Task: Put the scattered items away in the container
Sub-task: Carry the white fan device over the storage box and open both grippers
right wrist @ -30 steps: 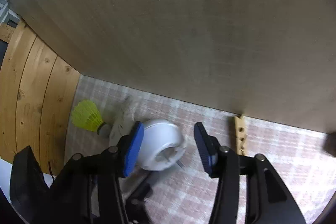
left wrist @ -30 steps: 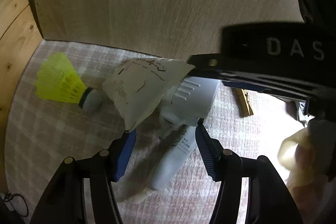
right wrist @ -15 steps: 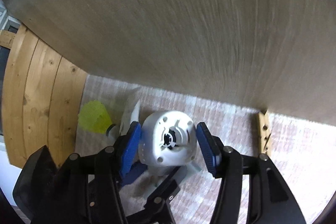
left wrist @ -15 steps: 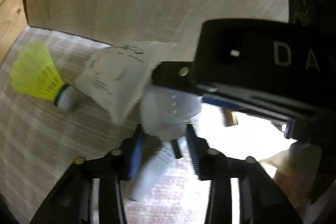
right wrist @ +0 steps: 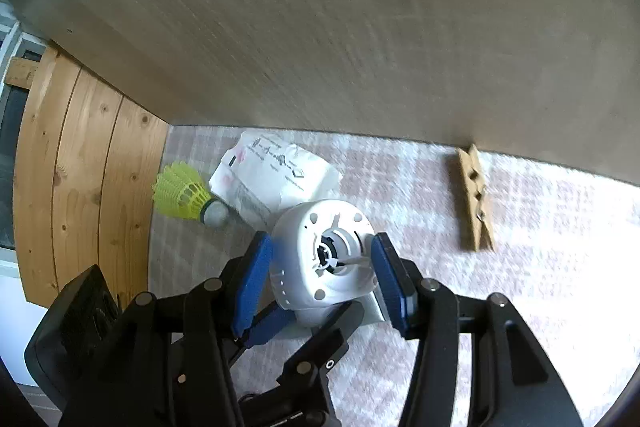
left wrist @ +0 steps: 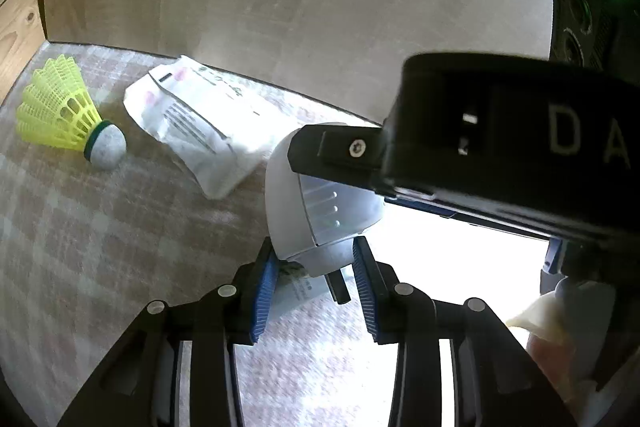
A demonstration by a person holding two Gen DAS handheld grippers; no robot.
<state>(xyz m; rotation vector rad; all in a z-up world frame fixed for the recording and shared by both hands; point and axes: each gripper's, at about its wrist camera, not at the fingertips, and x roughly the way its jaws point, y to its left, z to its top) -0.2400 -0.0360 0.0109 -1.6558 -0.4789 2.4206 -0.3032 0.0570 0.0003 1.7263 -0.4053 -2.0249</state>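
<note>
— Where is the white plastic device [left wrist: 320, 211] sitting right now?

— I am seeing it caught between both claws, just above the checked cloth [left wrist: 100, 247]. My left claw [left wrist: 312, 259] is pinching its narrow near end, both blue pads lying against the shell. My right claw [right wrist: 320, 247] is bracketing the round housing from either side; its jaws are closing, and the pads are pressing on the casing.

— What is lying around it?

— Just beyond it to the left, a white printed packet [left wrist: 200, 123] is lying flat on the cloth, its near corner close beside the device. Further left, a yellow shuttlecock [left wrist: 64, 111] is resting on its side, its cork tip pointing toward the packet, a small gap between them. Well off to the right, a wooden clothespin [right wrist: 476, 203] is lying apart from everything, its far end up against the beige board [right wrist: 320, 27] that is closing off the far side. A wooden panel [right wrist: 80, 187] is bordering the cloth on the left.
</note>
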